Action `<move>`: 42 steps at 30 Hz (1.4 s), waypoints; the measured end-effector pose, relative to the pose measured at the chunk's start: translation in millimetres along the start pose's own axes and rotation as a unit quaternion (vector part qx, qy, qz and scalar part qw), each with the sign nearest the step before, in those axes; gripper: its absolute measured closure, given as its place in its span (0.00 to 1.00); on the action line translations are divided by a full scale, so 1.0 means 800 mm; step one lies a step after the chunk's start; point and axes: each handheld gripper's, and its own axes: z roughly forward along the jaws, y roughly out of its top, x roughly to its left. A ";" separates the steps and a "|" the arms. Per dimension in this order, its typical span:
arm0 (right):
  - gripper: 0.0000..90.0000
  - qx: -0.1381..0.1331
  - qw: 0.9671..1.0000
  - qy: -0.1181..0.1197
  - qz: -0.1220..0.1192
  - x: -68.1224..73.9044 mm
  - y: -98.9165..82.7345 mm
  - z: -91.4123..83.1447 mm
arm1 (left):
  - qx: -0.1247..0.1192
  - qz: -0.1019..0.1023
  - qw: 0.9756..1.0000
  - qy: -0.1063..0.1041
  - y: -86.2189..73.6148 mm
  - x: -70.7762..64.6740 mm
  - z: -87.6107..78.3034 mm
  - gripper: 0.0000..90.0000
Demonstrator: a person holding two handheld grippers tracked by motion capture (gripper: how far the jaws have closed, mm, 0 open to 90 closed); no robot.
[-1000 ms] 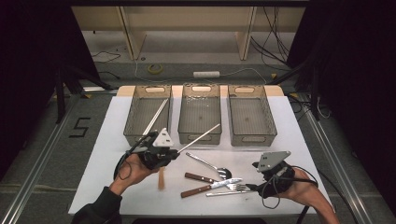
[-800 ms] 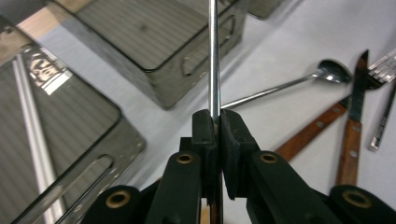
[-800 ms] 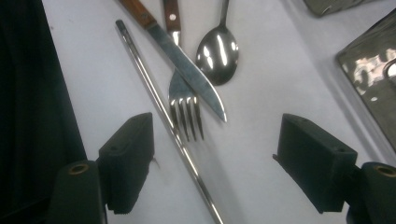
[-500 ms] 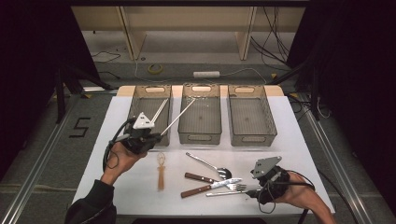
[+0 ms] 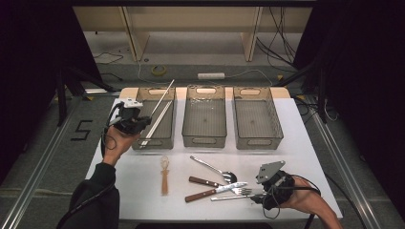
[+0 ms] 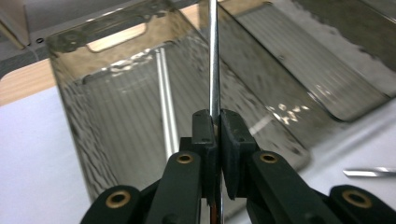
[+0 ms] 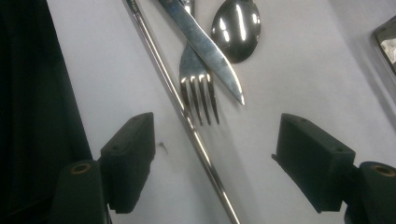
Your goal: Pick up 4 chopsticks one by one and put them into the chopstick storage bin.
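On floor, left: "5" marking [image 5: 81, 130]

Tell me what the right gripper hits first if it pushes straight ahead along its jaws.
Probably the metal chopstick lying slantwise between the open jaws of the right gripper, then the fork tines just beyond; depth is hard to judge.

The metal rod [image 6: 214, 56] runs off the top edge, its lower end hidden between the tongs [image 6: 215, 140].
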 end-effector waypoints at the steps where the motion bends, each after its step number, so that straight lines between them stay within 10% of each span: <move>1: 0.32 0.001 1.000 0.000 0.002 0.001 0.000 0.000 | 0.000 -0.004 1.000 0.002 0.002 0.004 0.003 0.94; 31: 0.31 0.006 1.000 0.008 -0.005 0.004 0.002 0.003 | 0.069 -0.062 0.994 0.060 -0.017 0.040 0.066 0.92; 42: 0.31 0.006 1.000 0.009 -0.005 0.004 0.001 0.001 | 0.035 -0.080 0.996 0.022 -0.013 0.029 0.032 0.65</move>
